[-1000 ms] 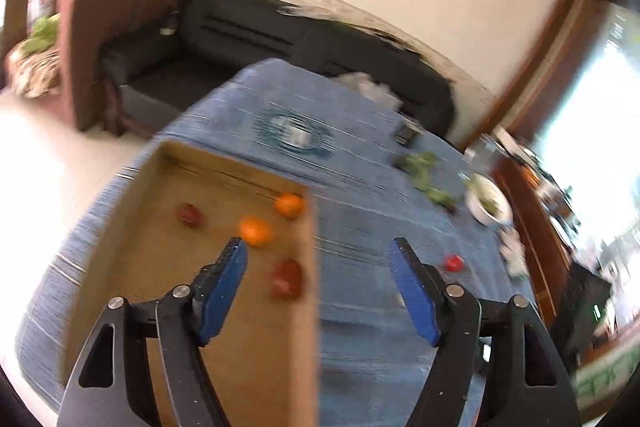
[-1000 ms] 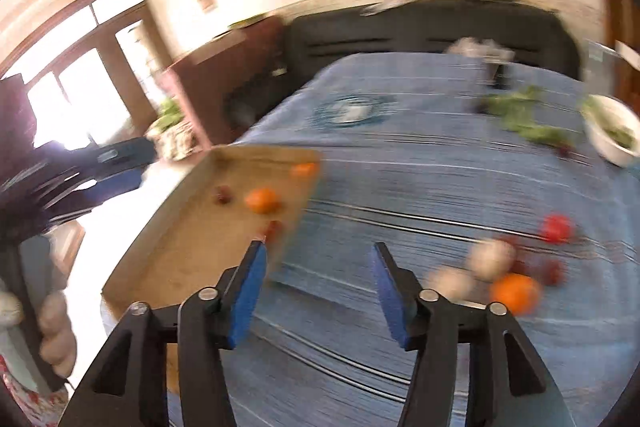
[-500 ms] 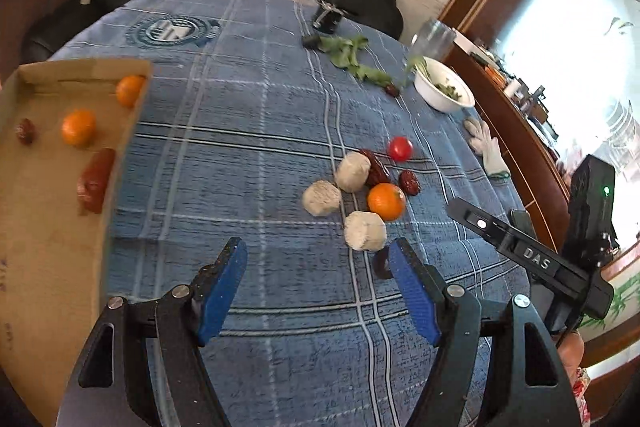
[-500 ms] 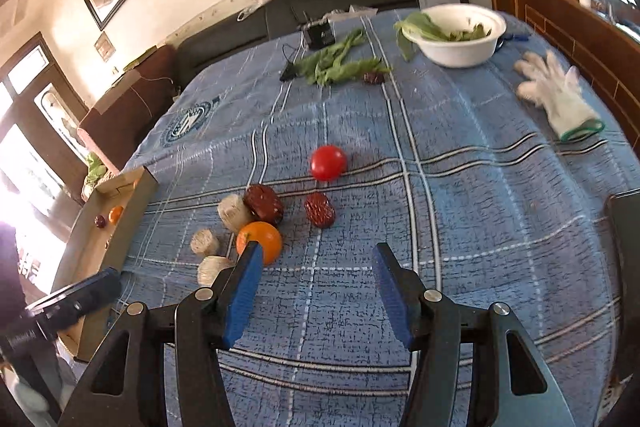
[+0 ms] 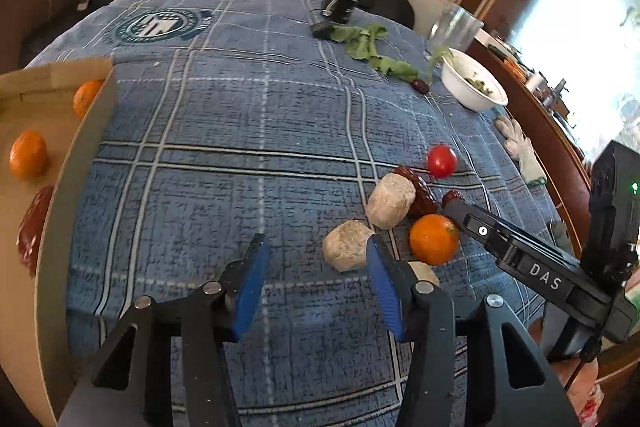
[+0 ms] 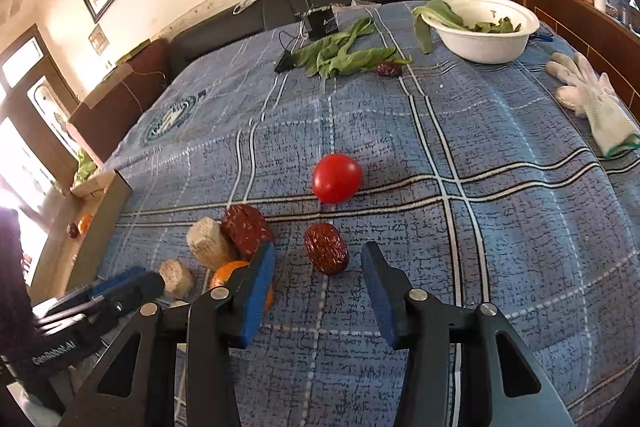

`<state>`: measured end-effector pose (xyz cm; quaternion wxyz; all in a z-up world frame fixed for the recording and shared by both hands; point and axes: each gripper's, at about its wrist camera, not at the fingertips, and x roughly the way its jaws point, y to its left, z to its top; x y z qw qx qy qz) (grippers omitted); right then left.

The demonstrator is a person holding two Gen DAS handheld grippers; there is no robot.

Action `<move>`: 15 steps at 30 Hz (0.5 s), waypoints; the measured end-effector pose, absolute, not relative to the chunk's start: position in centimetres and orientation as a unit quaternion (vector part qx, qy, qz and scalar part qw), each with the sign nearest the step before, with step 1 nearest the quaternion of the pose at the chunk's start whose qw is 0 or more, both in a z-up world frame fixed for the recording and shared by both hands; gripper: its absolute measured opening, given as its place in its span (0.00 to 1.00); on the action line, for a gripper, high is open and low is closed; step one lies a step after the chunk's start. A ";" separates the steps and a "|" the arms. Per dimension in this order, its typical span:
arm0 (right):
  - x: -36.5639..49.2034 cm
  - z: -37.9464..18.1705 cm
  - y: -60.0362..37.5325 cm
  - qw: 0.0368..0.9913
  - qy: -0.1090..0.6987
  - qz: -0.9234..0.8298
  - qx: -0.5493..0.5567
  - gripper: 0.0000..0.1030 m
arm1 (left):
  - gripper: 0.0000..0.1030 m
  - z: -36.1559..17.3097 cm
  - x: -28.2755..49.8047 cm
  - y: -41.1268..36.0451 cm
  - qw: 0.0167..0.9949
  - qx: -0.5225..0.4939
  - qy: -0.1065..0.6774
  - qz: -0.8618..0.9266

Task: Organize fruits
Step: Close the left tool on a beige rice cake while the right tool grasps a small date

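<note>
On the blue plaid cloth lies a cluster: a red tomato [image 6: 337, 177], two dark red dates [image 6: 326, 248] [image 6: 247, 229], an orange [image 5: 434, 239] and beige cylindrical pieces [image 5: 347, 245] [image 5: 391, 201]. My right gripper [image 6: 318, 269] is open and empty, its jaws on either side of the nearer date, just short of it. My left gripper [image 5: 316, 263] is open and empty, low over the cloth, with one beige piece by its right fingertip. A cardboard box [image 5: 86, 163] at left holds two oranges [image 5: 28, 155] and a date [image 5: 34, 223].
A white bowl [image 6: 482, 27] of greens, loose green leaves [image 6: 344, 55], another date [image 6: 389, 69], a white glove [image 6: 592, 99], a glass jar [image 5: 456, 27] and a small black device [image 6: 320, 19] lie at the far side. A dark sofa stands behind the table.
Both grippers swung from the box side toward the fruit cluster and came down closer. The right one now brackets the date; the left one is beside a beige piece.
</note>
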<state>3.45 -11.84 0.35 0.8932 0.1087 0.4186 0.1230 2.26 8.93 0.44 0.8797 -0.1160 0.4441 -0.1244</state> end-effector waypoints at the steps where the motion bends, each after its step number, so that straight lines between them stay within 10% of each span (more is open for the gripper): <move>1: 3.5 0.3 -11.9 0.893 0.419 0.123 0.109 0.48 | 0.48 0.4 2.2 8.8 0.880 -0.113 0.442 -0.128; 11: 3.5 0.3 -11.4 0.897 0.416 0.114 0.093 0.39 | 0.47 0.3 2.0 7.3 0.887 -0.077 0.430 -0.148; 15: 3.3 0.3 -11.6 0.898 0.418 0.106 0.085 0.28 | 0.26 0.2 1.9 7.6 0.885 -0.089 0.430 -0.155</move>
